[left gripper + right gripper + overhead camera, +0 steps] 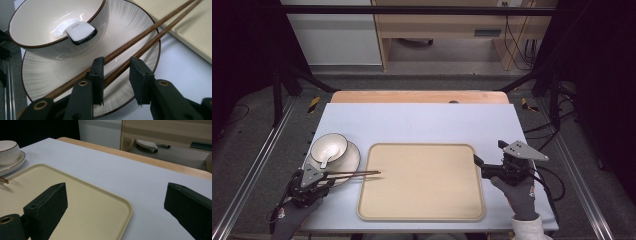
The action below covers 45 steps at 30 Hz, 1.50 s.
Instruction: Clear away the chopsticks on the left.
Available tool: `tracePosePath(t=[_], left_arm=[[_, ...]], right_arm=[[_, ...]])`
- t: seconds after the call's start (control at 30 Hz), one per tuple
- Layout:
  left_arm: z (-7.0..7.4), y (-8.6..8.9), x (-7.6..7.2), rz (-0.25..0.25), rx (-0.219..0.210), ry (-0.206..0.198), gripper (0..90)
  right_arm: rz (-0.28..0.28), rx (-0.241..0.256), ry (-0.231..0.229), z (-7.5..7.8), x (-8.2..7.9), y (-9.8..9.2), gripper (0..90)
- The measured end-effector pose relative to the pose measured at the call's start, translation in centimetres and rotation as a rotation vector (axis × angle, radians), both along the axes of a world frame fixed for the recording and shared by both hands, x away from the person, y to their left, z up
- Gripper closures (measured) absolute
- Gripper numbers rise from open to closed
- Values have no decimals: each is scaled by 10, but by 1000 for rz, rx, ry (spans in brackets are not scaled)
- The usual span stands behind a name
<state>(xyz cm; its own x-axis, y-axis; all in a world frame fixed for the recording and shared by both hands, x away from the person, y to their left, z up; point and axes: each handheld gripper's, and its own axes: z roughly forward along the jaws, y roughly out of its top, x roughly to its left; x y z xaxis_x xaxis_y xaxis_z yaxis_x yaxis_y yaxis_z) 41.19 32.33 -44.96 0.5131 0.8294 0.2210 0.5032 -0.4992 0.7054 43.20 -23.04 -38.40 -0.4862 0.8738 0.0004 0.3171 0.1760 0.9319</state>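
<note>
Pair of wooden chopsticks (130, 45) is laid across the plate (353, 159), tips poking over the beige tray (422, 200). Left gripper (117, 75) is parted around them, not clamped. Right gripper (479, 166) is spread wide over the tray's right edge, nothing held.

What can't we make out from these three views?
- Spoon handle in the bowl, left gripper view: cut short by the bowl's rim.
- Chopsticks' near ends, left gripper view: hidden behind the left gripper, so the grip is unclear.
- Tray's near edge, right gripper view: cut off by the frame and the right gripper.
</note>
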Motion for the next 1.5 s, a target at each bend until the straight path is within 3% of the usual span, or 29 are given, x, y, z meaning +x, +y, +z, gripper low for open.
tracePosePath(t=[0.2, 0.47, 0.53, 0.6, 0.67, 0.77, 0.9, 1.3, 1.5], left_arm=[[1, -3, 2, -1, 15, 5, 687], [2, -6, 4, 19, -19, 20, 733], [2, -5, 5, 11, -33, 26, 732], [0, -3, 9, -4, -56, 72, 658], [0, -4, 10, -7, -58, 72, 651], [1, -7, 9, -17, -60, 72, 760], [1, -7, 9, -22, -58, 77, 826], [2, -7, 14, 21, -121, 87, 831], [1, -9, 14, 19, -135, 102, 848]], right_arm=[[1, -6, 0, 0, 0, 0, 50], [2, -8, 1, -1, 1, 0, 48], [2, -7, 1, -1, 1, 0, 48], [3, -9, 3, -1, 1, 0, 48], [2, -11, 2, -1, 1, 0, 48], [2, -11, 1, -1, 1, 0, 48], [1, -10, 0, 0, 1, -1, 48], [1, -9, 1, 0, 0, -1, 47], [0, -8, 1, 0, 0, -1, 44]])
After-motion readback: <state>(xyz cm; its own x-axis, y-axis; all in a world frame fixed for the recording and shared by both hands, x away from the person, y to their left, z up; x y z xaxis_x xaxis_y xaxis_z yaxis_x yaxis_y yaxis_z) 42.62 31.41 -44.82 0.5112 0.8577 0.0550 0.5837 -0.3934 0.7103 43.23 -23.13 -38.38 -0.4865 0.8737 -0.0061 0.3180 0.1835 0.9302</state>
